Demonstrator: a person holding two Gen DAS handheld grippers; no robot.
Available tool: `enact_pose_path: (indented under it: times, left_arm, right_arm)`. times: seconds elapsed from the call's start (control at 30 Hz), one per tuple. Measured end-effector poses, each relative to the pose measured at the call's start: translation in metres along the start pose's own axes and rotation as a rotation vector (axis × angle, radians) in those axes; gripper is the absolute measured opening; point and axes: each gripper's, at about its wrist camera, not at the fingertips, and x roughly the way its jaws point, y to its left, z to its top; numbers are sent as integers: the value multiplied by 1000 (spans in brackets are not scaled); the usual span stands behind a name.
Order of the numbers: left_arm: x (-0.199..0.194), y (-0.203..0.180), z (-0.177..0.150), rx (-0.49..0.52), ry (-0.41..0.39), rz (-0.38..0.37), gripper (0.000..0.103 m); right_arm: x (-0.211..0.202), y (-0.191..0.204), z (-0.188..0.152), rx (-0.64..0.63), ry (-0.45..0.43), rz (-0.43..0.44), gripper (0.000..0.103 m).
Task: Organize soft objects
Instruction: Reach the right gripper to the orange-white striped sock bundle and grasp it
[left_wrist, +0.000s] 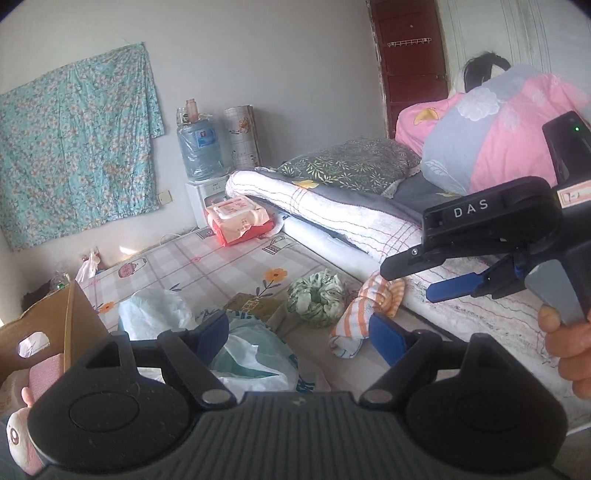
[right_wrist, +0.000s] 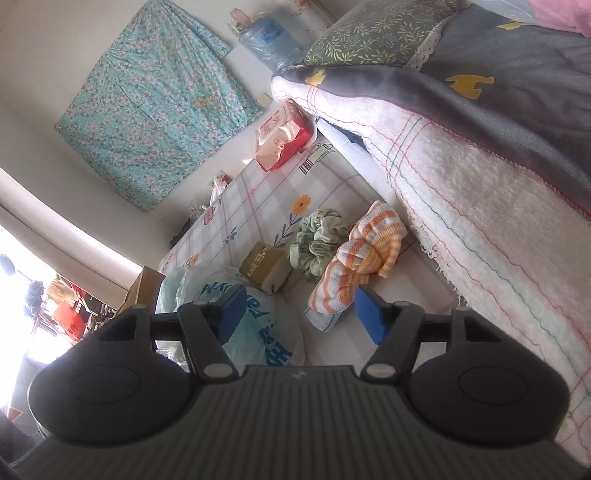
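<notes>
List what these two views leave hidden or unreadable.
- Cardboard box contents: left wrist view, cut by the edge, walls block the inside.
- Small carton: both views, partly behind plastic bags; print too small.
- Striped towel near end: right wrist view, behind the right gripper pad.

Soft daylight, blown-out glare lower left, fisheye-bent edges, dark corners
</notes>
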Motion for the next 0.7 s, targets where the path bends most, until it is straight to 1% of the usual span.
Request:
enact_pose_path:
  times: [0.03,0.1,0.13,0.2,0.27,0.5,0.57,0.7]
  left_arm:
    - [12,-7,1,15,19,-1,84]
    - [32,-18,2,37,56,-6,79]
    - [40,-21,2,46,72,-13,75]
    - [56,-28,2,68,110,-23,73]
    - [67,-35,3,90,135,-31,69]
    - [107,-62,4,192,213,-72,66]
    - [116,-67,3,209,235,-75,61]
    - [133,-73,0,222,285,-55,50]
  right_arm:
    - [5,-6,2,13,6,-3,65]
    - [18,-16,7,45,22,-4,65]
    - [25,-21,9,62,31,-6,65]
    - [35,-30,12,88,49,-12,65]
    - [44,-35,13,103,61,-10,65]
    - [72,-51,21,148,100,12,65]
    - [79,-54,21,161,112,23,63]
    - [86,-55,19,165,119,37,63]
